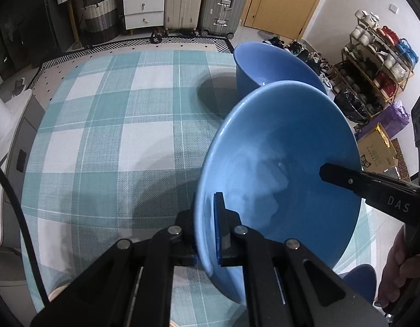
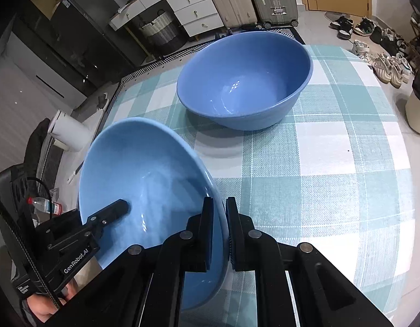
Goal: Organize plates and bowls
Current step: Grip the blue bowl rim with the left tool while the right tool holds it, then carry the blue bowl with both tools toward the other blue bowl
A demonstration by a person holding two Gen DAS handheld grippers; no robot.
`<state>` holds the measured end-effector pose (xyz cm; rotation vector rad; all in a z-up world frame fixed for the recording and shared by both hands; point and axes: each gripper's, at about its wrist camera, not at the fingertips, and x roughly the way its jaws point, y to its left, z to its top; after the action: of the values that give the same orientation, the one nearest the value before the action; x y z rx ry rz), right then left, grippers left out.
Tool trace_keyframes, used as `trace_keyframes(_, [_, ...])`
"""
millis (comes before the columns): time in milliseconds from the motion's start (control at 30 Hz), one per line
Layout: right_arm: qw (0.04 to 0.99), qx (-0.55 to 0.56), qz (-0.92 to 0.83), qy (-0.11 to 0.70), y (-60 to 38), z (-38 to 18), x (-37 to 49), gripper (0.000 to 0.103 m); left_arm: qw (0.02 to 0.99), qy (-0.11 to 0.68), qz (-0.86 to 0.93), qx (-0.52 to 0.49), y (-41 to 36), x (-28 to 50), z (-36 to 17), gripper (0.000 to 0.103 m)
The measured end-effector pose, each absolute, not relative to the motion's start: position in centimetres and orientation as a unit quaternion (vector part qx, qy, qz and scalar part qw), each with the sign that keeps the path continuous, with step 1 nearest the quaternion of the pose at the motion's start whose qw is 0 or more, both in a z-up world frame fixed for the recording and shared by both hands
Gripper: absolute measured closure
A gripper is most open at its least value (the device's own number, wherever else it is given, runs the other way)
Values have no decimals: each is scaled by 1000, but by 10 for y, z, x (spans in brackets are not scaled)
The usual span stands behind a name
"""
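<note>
A light blue bowl (image 1: 280,169) is held above the table by both grippers. My left gripper (image 1: 207,229) is shut on its near rim, one finger inside and one outside. My right gripper (image 2: 219,231) is shut on the opposite rim of the same bowl (image 2: 144,190); its finger shows in the left wrist view (image 1: 346,181). The left gripper's finger shows in the right wrist view (image 2: 112,211). A larger, deeper blue bowl (image 2: 245,81) stands upright on the table beyond it; it also shows in the left wrist view (image 1: 267,65).
The table carries a teal and white checked cloth (image 1: 114,136). Past its far edge are suitcases (image 1: 204,0), a white drawer unit (image 1: 144,2) and a basket (image 1: 101,19). A shoe rack (image 1: 378,62) stands at the right. A white cylinder (image 2: 71,133) stands off the table's left edge.
</note>
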<state>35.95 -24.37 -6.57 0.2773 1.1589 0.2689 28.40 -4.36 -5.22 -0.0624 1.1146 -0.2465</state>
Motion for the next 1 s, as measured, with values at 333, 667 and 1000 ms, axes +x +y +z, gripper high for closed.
trace_keyframes(333, [827, 137, 118, 533, -248, -45, 348, 93, 829, 542, -134, -45, -43, 279, -40, 98])
trace_keyframes(667, [827, 158, 112, 527, -256, -25, 338, 93, 812, 561, -151, -45, -46, 276, -24, 98])
trace_keyframes(1000, [808, 168, 100, 556, -258, -40, 342, 93, 791, 595, -142, -38, -52, 283, -46, 98])
